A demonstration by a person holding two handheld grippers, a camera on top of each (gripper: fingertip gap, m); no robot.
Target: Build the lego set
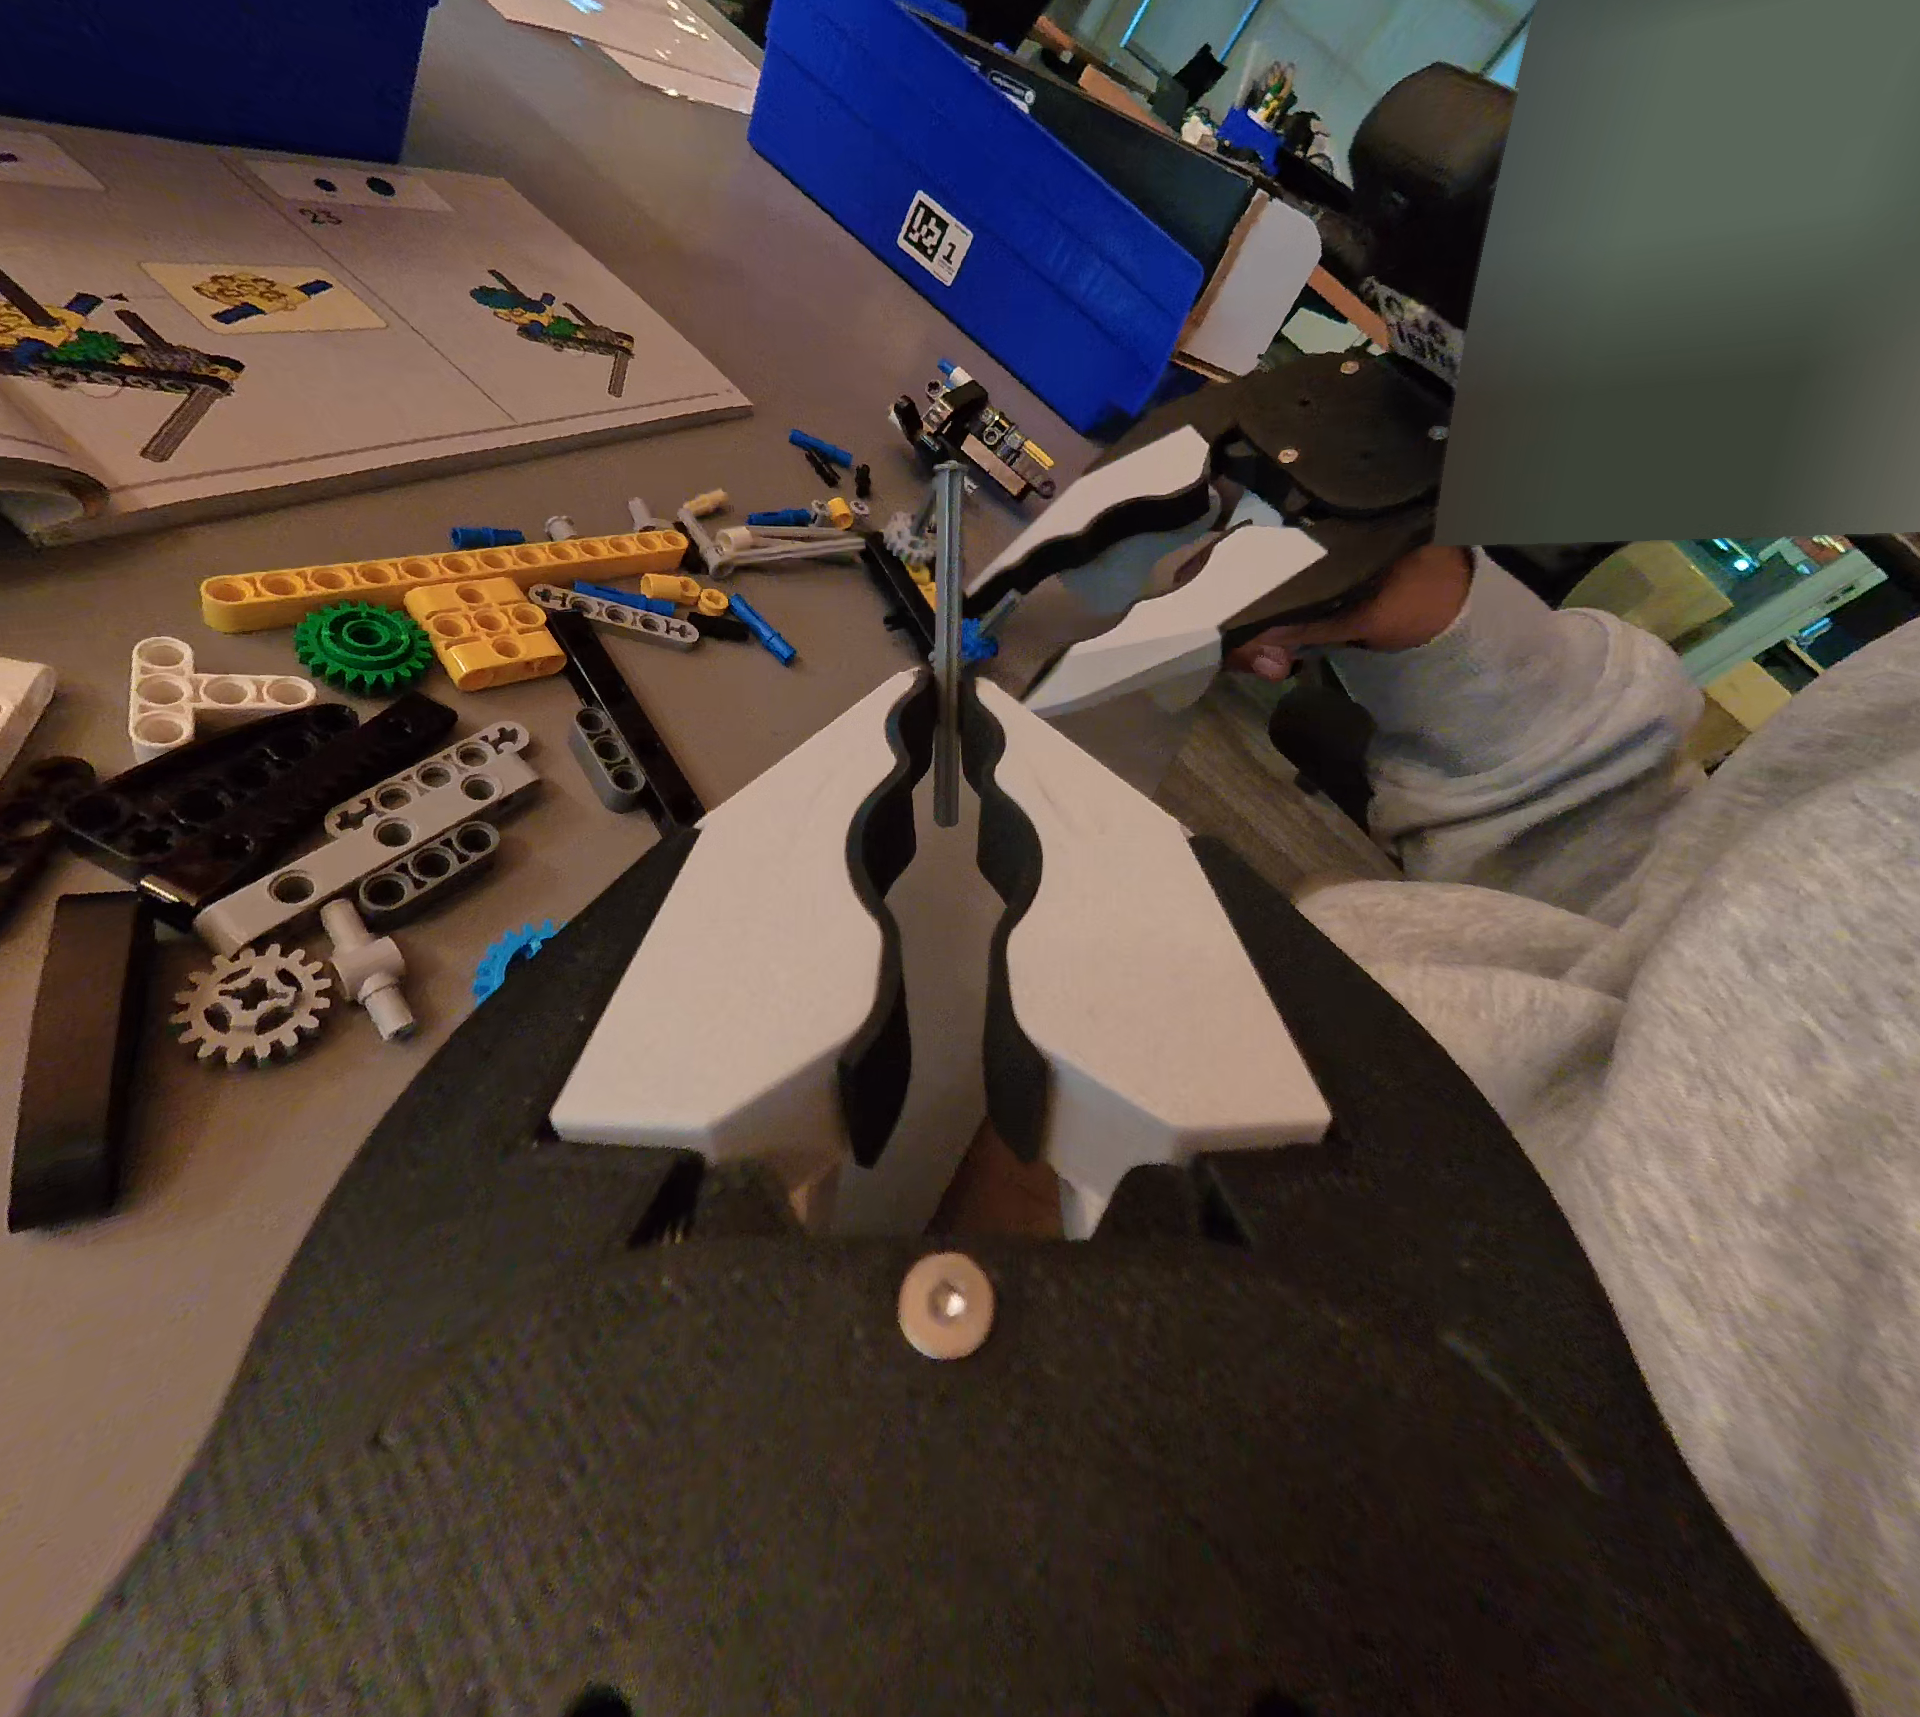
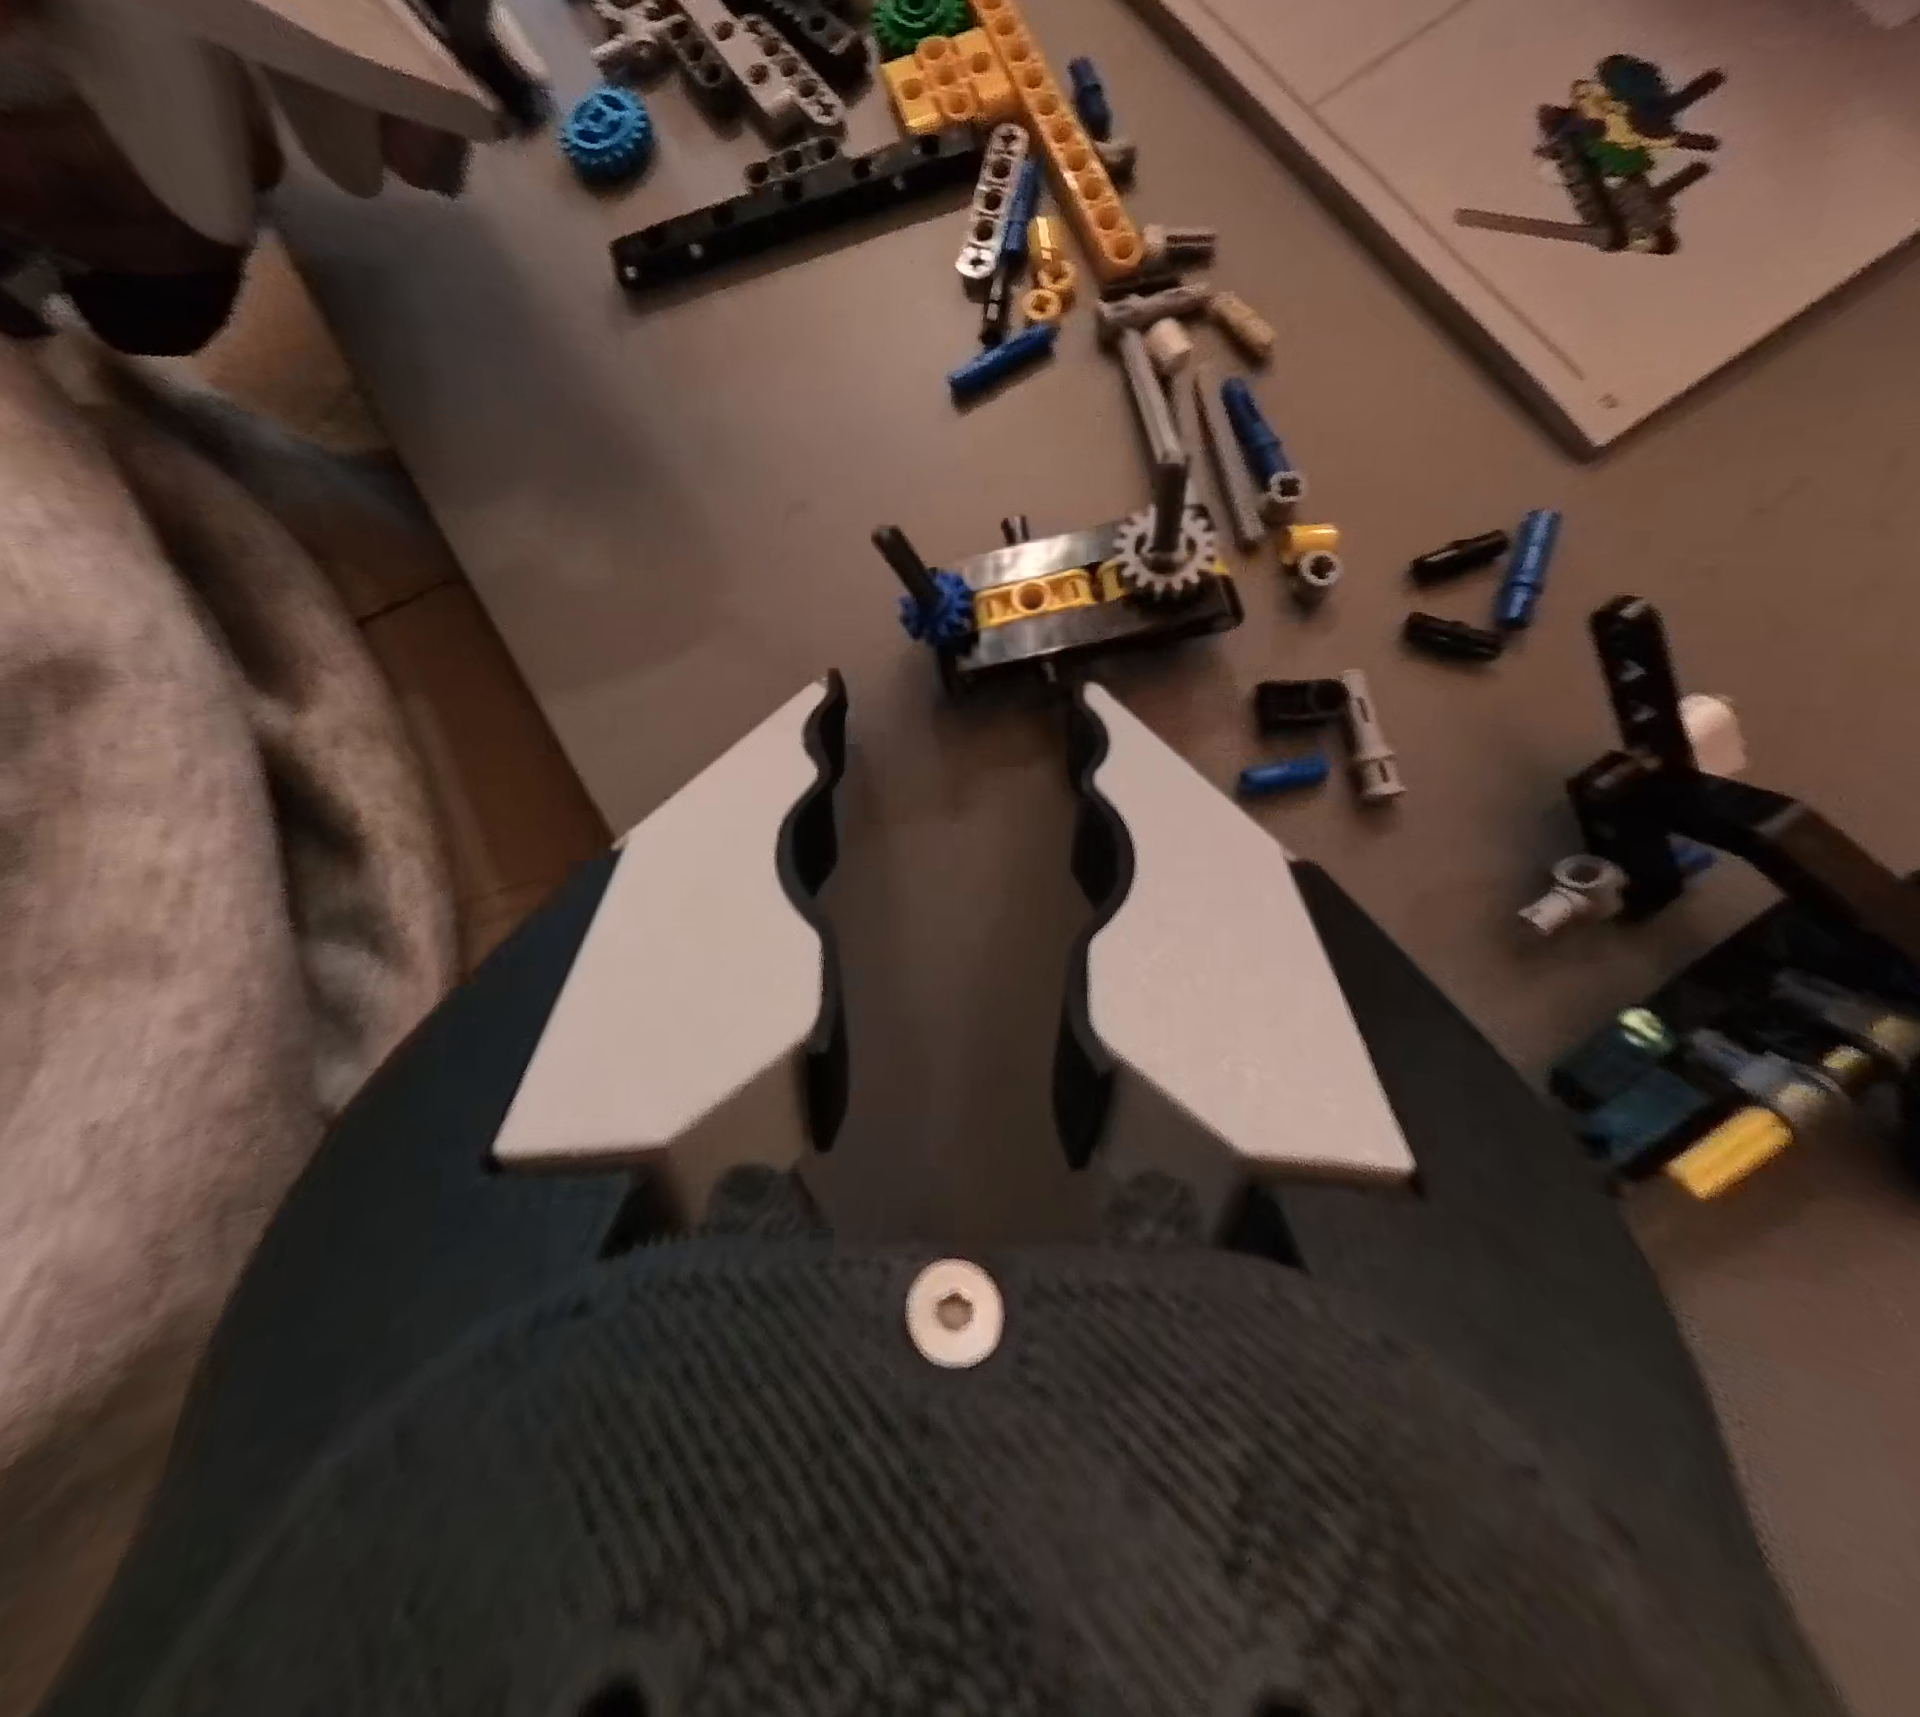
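The left gripper [image 1: 945, 699] has its jaws closed on a long grey axle [image 1: 945, 628], which stands upright between the tips and rises above them. The right gripper [image 2: 956, 701] hangs with jaws open and nothing between them, just short of a small black-and-yellow assembly [image 2: 1091, 602] on the table [image 2: 727, 441]; that assembly carries a grey gear on an axle and a small blue gear at its left end.

The table is flat, grey and matte. Loose parts lie scattered over it: a long yellow beam [image 1: 447, 576], a green gear [image 1: 364, 647], a white T-piece [image 1: 197, 696], black and grey beams, a grey gear [image 1: 251, 1004], blue pins and short axles. A second, larger black build [image 2: 1704, 919] sits at the right edge of the right wrist view. An open instruction booklet [image 1: 343, 327] lies beyond the parts, with two blue bins [image 1: 977, 213] behind it; one carries a white sticker.

Behind the table, the room shows tall glass panels, a dark chair [image 1: 1429, 140] and cluttered desks. A person's grey sleeve [image 1: 1558, 732] fills the right side of the left wrist view.
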